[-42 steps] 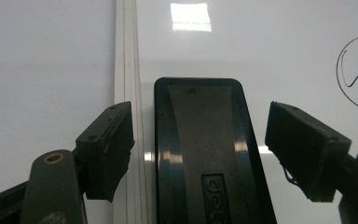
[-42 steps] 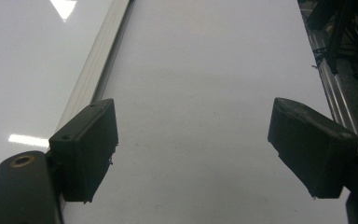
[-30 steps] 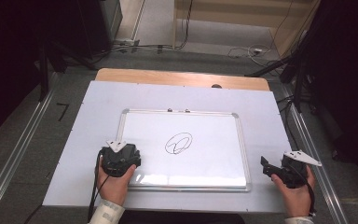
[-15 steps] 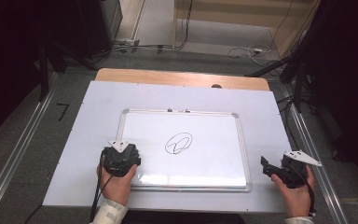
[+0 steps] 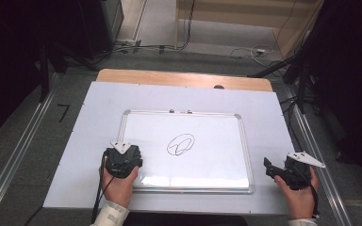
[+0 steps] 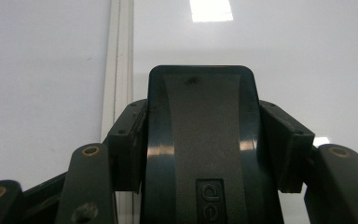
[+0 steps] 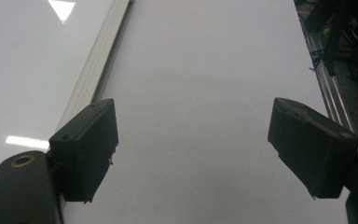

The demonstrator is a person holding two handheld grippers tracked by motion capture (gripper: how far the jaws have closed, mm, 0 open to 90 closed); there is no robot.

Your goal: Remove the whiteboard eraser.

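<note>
Your left gripper [image 6: 205, 135] has just clamped its jaws on the dark eraser [image 6: 200, 140] over the whiteboard [image 5: 217, 174], so next sweep it ahead and right onto the scribble [image 5: 180, 144], right gripper [image 7: 193, 149] idle, jaws apart.

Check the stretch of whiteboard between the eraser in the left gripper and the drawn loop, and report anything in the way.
Nothing visible stands in the way. The left gripper, its jaws just closed, clamps the dark eraser near the whiteboard's lower left corner. From there to the drawn loop there is bare white surface. The right gripper is off the board's right edge, open.
</note>
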